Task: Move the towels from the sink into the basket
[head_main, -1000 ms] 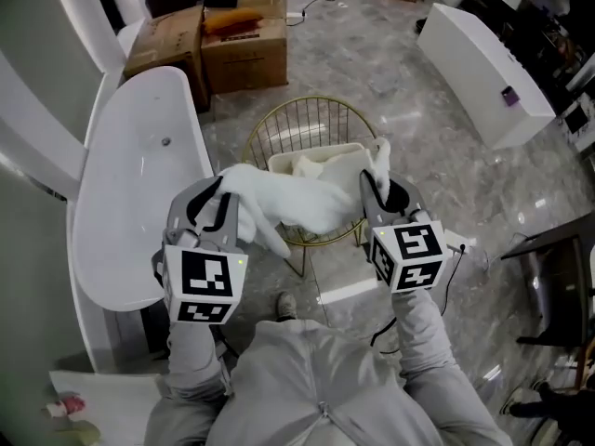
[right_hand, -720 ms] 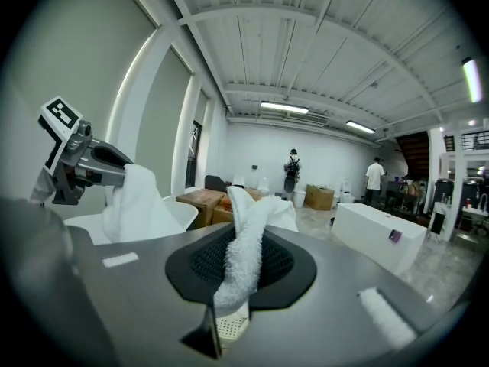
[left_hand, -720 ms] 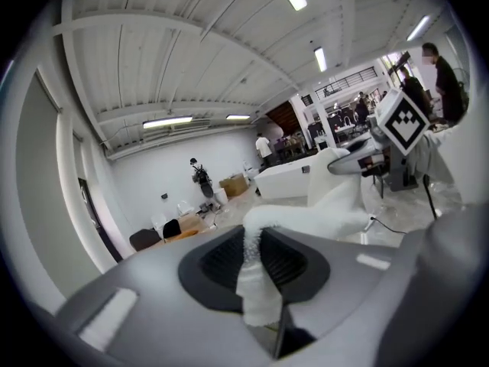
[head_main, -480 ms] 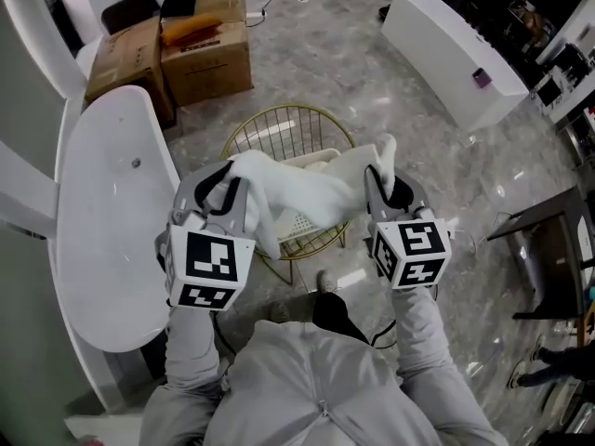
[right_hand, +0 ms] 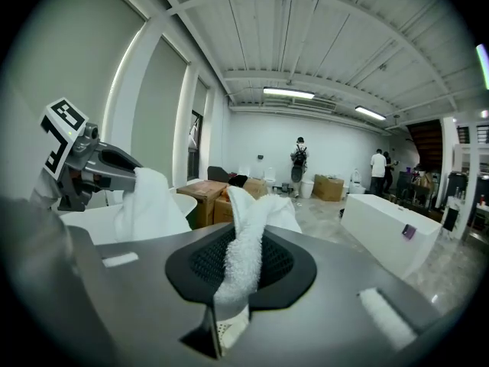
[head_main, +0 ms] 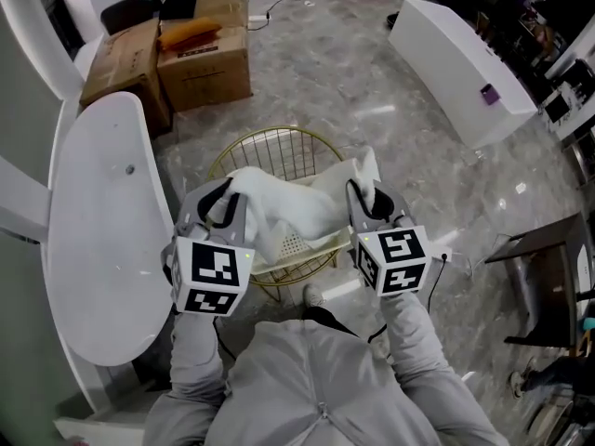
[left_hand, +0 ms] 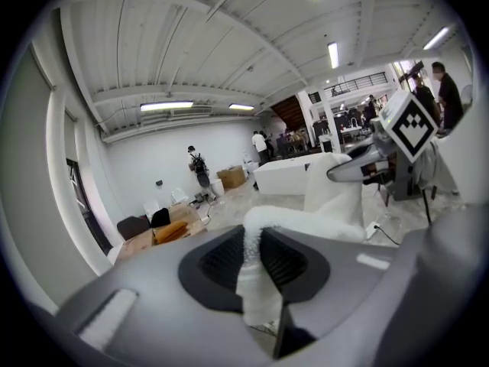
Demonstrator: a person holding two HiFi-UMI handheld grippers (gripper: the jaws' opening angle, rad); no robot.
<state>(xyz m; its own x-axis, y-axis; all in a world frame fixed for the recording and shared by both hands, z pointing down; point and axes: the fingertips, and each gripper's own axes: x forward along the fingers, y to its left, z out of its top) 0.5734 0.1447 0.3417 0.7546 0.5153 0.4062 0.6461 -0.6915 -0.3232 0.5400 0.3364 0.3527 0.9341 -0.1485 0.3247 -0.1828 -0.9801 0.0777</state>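
- Because the towel is big and floppy, it is held by two claws at once, one end in each.
- The left claw is shut on one end of the towel. A thin fold is pinched between its jaws, and more cloth is draped over its top.
- The right claw is squeezed all the way shut on the other end, and a tuft is seen sticking up just past its tips.
- The towel is hung between the two claws, so it is kept up off the floor.
- The basket is seen right under and just ahead of both claws, so the towel is held over its open top.
- The sink is seen beside the left claw, on its outer side.
- It is judged that the claws need only be lowered and opened for the towel to be dropped in.
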